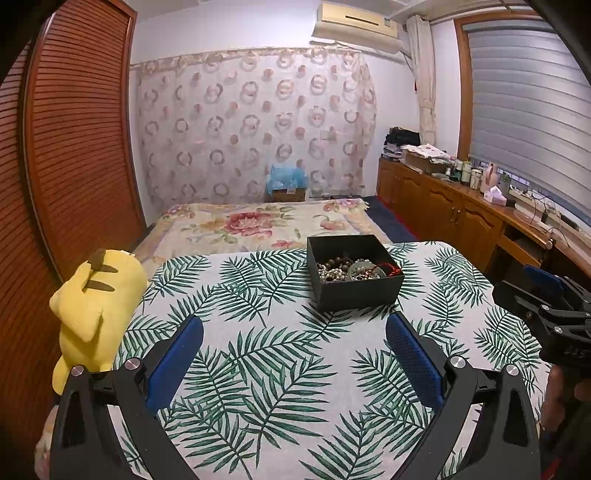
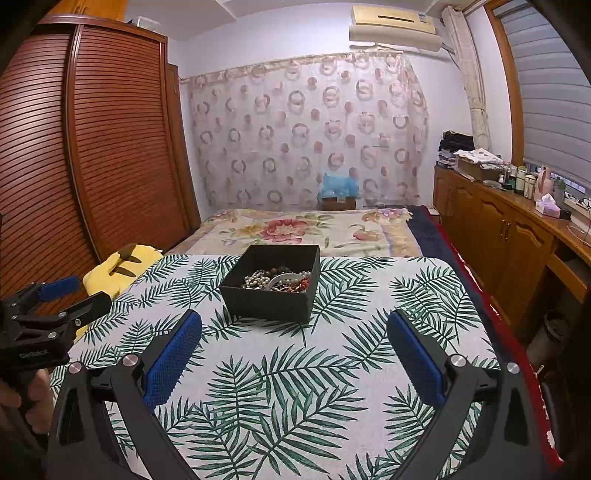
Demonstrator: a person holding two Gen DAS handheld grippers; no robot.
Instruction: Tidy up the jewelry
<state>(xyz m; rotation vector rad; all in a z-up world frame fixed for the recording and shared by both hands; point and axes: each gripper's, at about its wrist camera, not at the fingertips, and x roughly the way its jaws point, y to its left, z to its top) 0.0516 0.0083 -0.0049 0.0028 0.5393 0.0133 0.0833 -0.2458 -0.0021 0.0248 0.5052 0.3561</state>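
A tablecloth (image 1: 258,369) printed with green palm leaves covers the table. A yellow plush toy (image 1: 96,306) lies at its left edge, partly on the bed (image 1: 251,225) with its floral blanket. Behind hangs a curtain (image 1: 255,125) patterned with rings (an air conditioner (image 1: 356,26) above it). A slatted wooden wardrobe (image 2: 110,140) stands left, cluttered wooden cabinets (image 2: 498,225) right.

we cannot tell the pieces in the box (image 1: 354,291) apart: the jewelry (image 1: 347,271) is a small tangle of beads, half hidden behind the near wall. the yellow plush toy (image 2: 110,271) is partly hidden behind the table edge. the bottles (image 1: 467,171) on the far counter are too small to read. the right gripper (image 1: 546,295) is cut off by the left wrist view's edge.
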